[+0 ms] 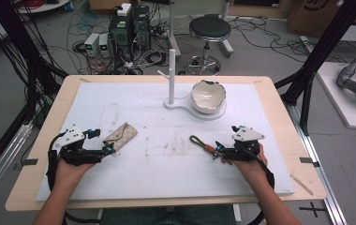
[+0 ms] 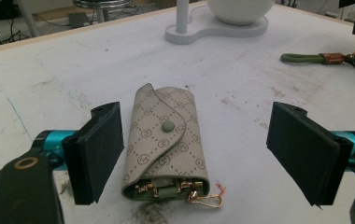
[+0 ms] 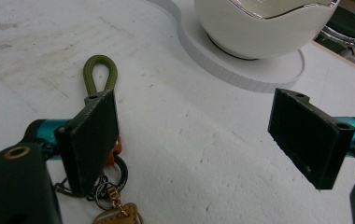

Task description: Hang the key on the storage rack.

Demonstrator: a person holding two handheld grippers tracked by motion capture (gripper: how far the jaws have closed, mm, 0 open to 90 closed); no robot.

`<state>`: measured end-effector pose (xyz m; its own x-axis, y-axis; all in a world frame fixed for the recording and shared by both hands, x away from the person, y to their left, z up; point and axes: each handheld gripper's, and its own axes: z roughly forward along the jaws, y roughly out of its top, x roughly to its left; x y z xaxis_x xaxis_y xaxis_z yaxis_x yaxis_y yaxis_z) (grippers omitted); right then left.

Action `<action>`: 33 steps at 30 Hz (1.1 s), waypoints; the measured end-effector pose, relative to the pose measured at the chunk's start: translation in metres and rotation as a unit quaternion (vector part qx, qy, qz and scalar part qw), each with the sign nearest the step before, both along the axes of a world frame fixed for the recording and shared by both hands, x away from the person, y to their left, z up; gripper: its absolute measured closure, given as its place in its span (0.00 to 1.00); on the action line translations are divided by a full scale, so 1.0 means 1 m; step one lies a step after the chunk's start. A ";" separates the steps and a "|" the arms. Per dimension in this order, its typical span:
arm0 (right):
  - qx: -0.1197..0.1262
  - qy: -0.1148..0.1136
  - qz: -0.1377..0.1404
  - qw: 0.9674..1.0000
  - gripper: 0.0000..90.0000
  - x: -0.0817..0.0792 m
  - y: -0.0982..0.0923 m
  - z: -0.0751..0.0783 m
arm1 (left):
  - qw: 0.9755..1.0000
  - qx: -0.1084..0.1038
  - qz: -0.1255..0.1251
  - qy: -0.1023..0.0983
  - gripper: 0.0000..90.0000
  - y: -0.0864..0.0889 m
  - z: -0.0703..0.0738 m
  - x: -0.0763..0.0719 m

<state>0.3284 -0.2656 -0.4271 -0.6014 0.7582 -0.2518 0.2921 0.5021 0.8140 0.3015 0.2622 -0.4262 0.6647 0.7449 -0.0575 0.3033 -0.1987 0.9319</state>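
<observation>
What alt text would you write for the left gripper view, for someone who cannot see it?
A beige patterned key pouch with a green snap lies on a white table between the open black jaws of the left gripper, untouched. Behind it are a green-looped keychain and a white stand.

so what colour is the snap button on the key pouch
Muted green, on the beige monogram-patterned key pouch; the snap button shows best in the left gripper view.

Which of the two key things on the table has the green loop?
The key strap by the right gripper has the green cord loop. The other one, the beige patterned key pouch, is a snapped-shut case between the left gripper's open jaws.
</observation>
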 end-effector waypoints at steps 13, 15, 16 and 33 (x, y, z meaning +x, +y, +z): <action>0.006 0.003 0.005 1.000 0.18 0.001 0.001 0.000 | 1.000 0.008 0.000 0.001 0.21 -0.002 0.000 0.001; 0.011 0.009 0.009 1.000 0.18 0.003 0.000 -0.001 | 1.000 0.006 0.001 0.000 0.21 -0.002 0.000 0.002; 0.012 0.014 0.012 1.000 0.18 0.003 0.000 -0.002 | 1.000 0.006 0.002 0.001 0.21 -0.003 0.000 0.002; -0.004 0.064 0.078 0.995 0.18 0.015 0.026 -0.008 | 1.000 0.015 -0.001 0.000 0.21 -0.002 -0.002 0.002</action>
<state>0.3431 -0.2394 -0.4348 -0.7395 0.6513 -0.1701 0.3118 0.5553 0.7710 0.3035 0.2598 -0.4280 0.6666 0.7446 -0.0345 0.3021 -0.2275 0.9257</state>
